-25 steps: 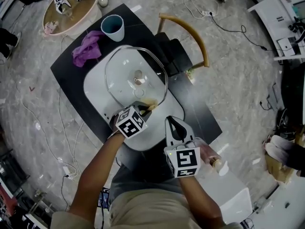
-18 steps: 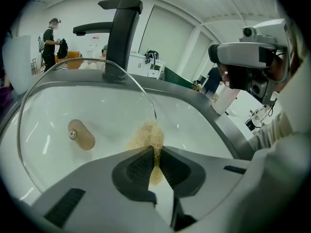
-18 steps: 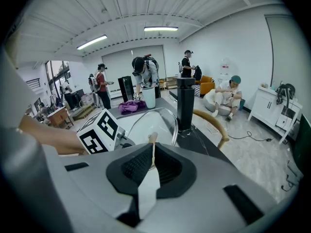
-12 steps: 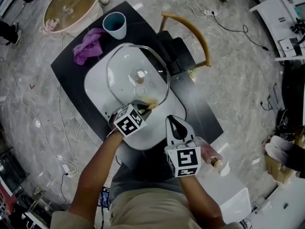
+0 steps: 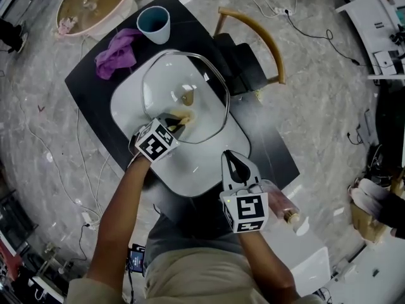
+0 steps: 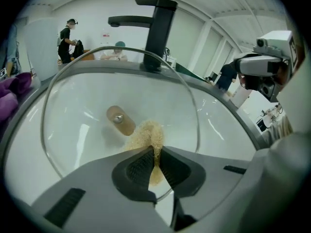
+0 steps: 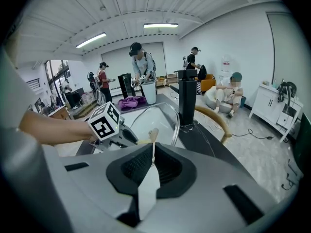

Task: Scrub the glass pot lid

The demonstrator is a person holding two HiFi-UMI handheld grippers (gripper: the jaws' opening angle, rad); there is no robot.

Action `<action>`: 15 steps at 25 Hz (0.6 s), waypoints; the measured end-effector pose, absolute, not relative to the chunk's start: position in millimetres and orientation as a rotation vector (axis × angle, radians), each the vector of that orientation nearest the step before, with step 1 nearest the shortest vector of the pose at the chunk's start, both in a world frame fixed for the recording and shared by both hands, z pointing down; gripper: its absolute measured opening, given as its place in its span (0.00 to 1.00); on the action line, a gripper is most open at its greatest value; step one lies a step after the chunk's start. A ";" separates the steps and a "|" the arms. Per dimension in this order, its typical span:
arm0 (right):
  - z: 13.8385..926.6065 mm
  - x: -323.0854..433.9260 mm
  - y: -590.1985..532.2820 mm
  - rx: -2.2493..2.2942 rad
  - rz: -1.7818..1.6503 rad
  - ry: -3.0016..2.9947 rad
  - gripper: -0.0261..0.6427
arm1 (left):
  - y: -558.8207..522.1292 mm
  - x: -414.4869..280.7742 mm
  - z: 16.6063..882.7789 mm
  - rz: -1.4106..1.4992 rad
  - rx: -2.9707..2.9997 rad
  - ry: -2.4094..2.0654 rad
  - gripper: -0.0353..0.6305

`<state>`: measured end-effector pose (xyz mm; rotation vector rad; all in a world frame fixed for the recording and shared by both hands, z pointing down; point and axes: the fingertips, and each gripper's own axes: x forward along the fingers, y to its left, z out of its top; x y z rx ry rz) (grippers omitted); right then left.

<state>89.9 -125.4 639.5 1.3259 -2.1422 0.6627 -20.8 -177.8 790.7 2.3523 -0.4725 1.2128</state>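
My left fingers (image 6: 156, 152) are clamped on a tan fibrous scrubber (image 6: 145, 134), and the scrubber sits on the glass pot lid (image 6: 82, 106) just beside its wooden knob (image 6: 120, 121). The right fingers (image 7: 152, 149) are pressed together with nothing between them, hanging over the near end of the sink, apart from the lid.

The lid lies knob-up in the white sink (image 6: 223, 125) and covers most of the far half of the basin. I can't make out any water in there. A black faucet (image 6: 159, 33) stands at the far rim.

The sink is set into a black counter (image 5: 88, 81). A crumpled purple cloth (image 5: 116, 50) is on the counter near the sink's far corner, with a teal-lined cup (image 5: 154, 24) just past it, and I can't tell if anything's in the cup. A chair (image 5: 262, 37) with a curved wooden back stands at the counter's right side.

The floor (image 5: 329, 119) is grey marble-looking stuff with cables running across it. The right gripper view shows a few people (image 7: 141, 64) around tables further back in the room.
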 end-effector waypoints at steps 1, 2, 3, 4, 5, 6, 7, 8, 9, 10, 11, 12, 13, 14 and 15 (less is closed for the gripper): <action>639.4 89.4 -125.7 1.323 0.665 -2.143 0.08 | -186.2 -29.6 791.1 1.226 2.343 -0.502 0.12; 639.0 89.0 -126.4 1.320 0.667 -2.143 0.08 | -194.8 -38.0 791.2 1.242 2.335 -0.531 0.12; 638.6 89.1 -127.7 1.318 0.668 -2.144 0.08 | -203.8 -45.7 791.5 1.264 2.329 -0.557 0.12; 638.0 89.8 -129.9 1.319 0.667 -2.145 0.08 | -213.5 -52.6 791.9 1.287 2.325 -0.581 0.12; 637.1 91.1 -132.9 1.323 0.663 -2.147 0.08 | -223.8 -58.2 792.0 1.309 2.325 -0.605 0.12; 635.9 93.0 -136.0 1.330 0.657 -2.147 0.08 | -234.0 -62.9 791.6 1.329 2.325 -0.626 0.12; 634.8 94.8 -138.3 1.338 0.653 -2.147 0.08 | -242.9 -67.1 791.1 1.346 2.326 -0.644 0.12; 634.2 96.0 -139.1 1.345 0.652 -2.146 0.08 | -249.5 -71.3 790.9 1.361 2.326 -0.658 0.12; 634.0 96.4 -138.6 1.349 0.654 -2.143 0.08 | -253.9 -75.5 790.8 1.374 2.324 -0.667 0.12; 634.1 96.4 -137.2 1.351 0.656 -2.140 0.08 | -256.5 -79.6 790.7 1.384 2.323 -0.673 0.12; 634.2 96.2 -135.6 1.352 0.659 -2.137 0.08 | -258.2 -83.2 790.2 1.393 2.323 -0.678 0.12; 634.0 95.9 -134.2 1.353 0.660 -2.135 0.08 | -259.3 -86.1 789.0 1.401 2.324 -0.682 0.12; 633.3 95.5 -133.4 1.354 0.661 -2.134 0.08 | -259.7 -88.3 787.2 1.408 2.324 -0.685 0.12; 631.9 95.1 -133.0 1.355 0.661 -2.134 0.08 | -259.7 -89.9 784.8 1.412 2.325 -0.688 0.12; 629.8 94.4 -133.1 1.356 0.660 -2.136 0.08 | -259.5 -91.1 781.9 1.415 2.326 -0.690 0.12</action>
